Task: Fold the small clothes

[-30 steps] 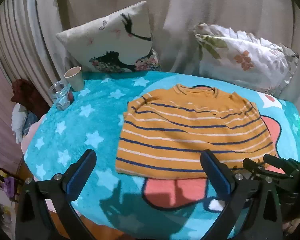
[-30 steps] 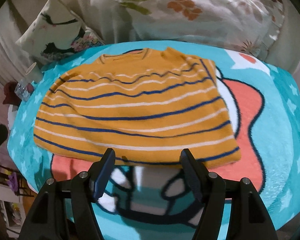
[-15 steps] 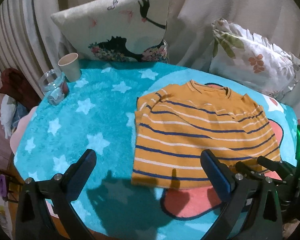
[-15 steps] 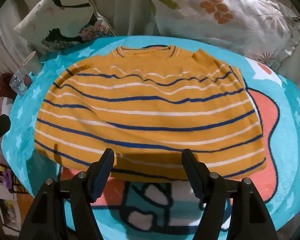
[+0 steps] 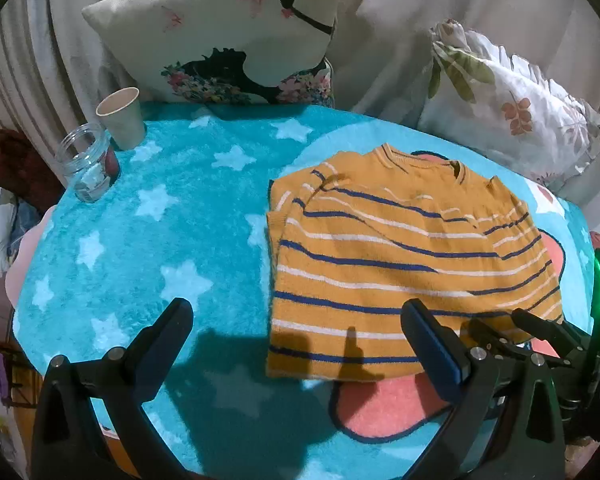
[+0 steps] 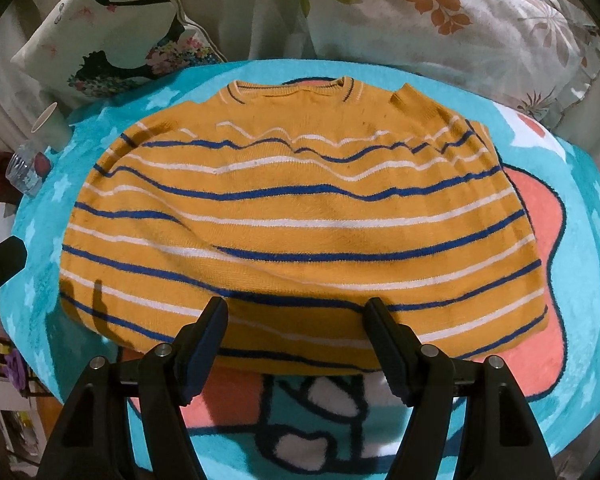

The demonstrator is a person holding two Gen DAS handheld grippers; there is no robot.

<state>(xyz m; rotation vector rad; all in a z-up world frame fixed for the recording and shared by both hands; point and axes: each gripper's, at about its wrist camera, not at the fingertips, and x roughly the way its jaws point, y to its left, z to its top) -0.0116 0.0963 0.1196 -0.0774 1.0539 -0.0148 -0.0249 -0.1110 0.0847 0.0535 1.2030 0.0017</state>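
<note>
An orange sweater point(image 5: 400, 264) with blue and white stripes lies flat on a turquoise star blanket point(image 5: 172, 208), sleeves tucked in, collar at the far side. It fills the right wrist view point(image 6: 300, 216). My left gripper point(image 5: 296, 316) is open and empty, above the blanket at the sweater's near left corner. My right gripper point(image 6: 296, 312) is open and empty, over the sweater's near hem; it also shows at the right edge of the left wrist view point(image 5: 540, 332).
A paper cup point(image 5: 121, 117) and a glass jar point(image 5: 87, 168) stand at the blanket's far left. Two pillows point(image 5: 236, 32) point(image 5: 512, 108) lean against a curtain at the back. The blanket's edge drops off at the left and near sides.
Both grippers have moved left and closer over the blanket. The sweater now sits further right in the left view and larger in the right view. The sweater has not moved.
</note>
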